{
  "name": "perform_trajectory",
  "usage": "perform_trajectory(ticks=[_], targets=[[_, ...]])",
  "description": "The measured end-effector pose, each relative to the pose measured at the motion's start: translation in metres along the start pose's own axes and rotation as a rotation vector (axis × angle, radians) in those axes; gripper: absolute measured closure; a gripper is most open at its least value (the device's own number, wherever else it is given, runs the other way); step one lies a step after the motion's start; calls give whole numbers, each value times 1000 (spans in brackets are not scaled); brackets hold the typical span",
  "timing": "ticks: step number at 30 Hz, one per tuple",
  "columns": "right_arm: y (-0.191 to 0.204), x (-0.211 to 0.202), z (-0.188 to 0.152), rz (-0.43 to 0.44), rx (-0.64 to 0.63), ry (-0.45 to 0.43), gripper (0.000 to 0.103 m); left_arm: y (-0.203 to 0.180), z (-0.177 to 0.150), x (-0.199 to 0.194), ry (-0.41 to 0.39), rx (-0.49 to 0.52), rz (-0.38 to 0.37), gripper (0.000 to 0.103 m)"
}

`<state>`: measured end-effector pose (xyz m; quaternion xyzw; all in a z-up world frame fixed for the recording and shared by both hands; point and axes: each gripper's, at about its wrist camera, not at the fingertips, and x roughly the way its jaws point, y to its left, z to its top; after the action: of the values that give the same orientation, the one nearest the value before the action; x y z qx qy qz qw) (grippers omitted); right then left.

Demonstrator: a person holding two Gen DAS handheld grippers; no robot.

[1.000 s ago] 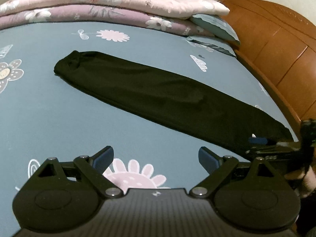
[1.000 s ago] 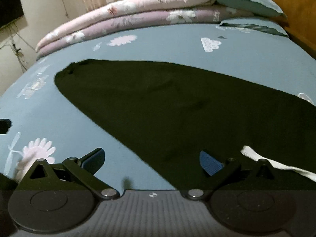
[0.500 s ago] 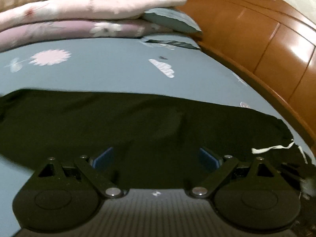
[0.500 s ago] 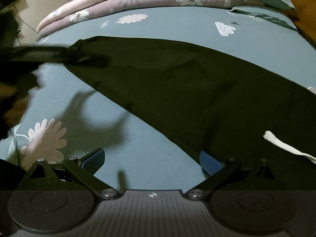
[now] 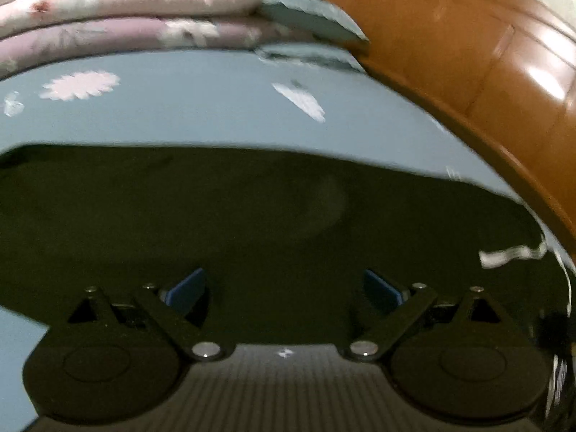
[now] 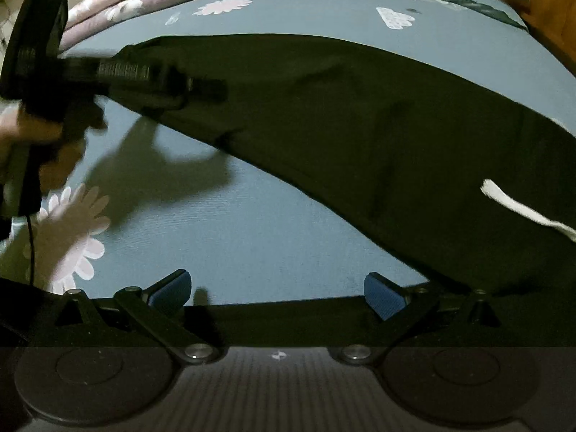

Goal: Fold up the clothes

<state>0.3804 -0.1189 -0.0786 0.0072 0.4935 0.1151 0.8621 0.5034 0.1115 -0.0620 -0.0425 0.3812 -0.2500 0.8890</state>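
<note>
The bed's blue-grey flower-printed sheet [image 6: 252, 223] carries the long, black, soft fabric garment [image 6: 360, 108], lying flat and slanting from far left to near right. It looks light and limp, so taking a hem or corner seems best. A white drawstring [image 6: 522, 208] marks its near-right end. The left hand-held gripper [image 5: 284, 288] hovers agape over the cloth; the right hand-held gripper [image 6: 277, 289] gapes too, holding nothing.

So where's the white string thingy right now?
The white drawstring lies on the black trousers at the right edge of the right wrist view, on the blue flowered sheet. In the left wrist view it shows at far right, near the wooden headboard.
</note>
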Motion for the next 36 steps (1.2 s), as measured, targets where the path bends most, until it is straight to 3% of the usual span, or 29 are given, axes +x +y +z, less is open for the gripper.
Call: perform_trajectory(ticks=[3, 8, 14, 19, 22, 24, 29, 33, 36], targets=[[1, 0, 0, -10, -17, 10, 0, 21, 18, 12, -31, -46, 23, 8], [2, 0, -2, -22, -32, 17, 0, 57, 34, 36, -55, -70, 178, 8], [3, 1, -3, -36, -43, 22, 0, 102, 57, 53, -66, -178, 167, 8], [4, 2, -3, -42, -46, 24, 0, 134, 82, 62, -69, -233, 215, 8], [4, 3, -2, -44, -47, 25, 0, 144, 92, 46, -74, -278, 207, 8], [4, 4, -2, -45, -48, 26, 0, 148, 92, 26, -112, -301, 157, 8], [4, 6, -1, -49, -51, 28, 0, 147, 73, 7, -64, -282, 90, 8], [5, 8, 0, -52, -53, 29, 0, 158, 56, 17, -6, -258, 173, 8], [4, 9, -1, -57, -33, 18, 0, 163, 54, 19, -38, -225, 203, 8]])
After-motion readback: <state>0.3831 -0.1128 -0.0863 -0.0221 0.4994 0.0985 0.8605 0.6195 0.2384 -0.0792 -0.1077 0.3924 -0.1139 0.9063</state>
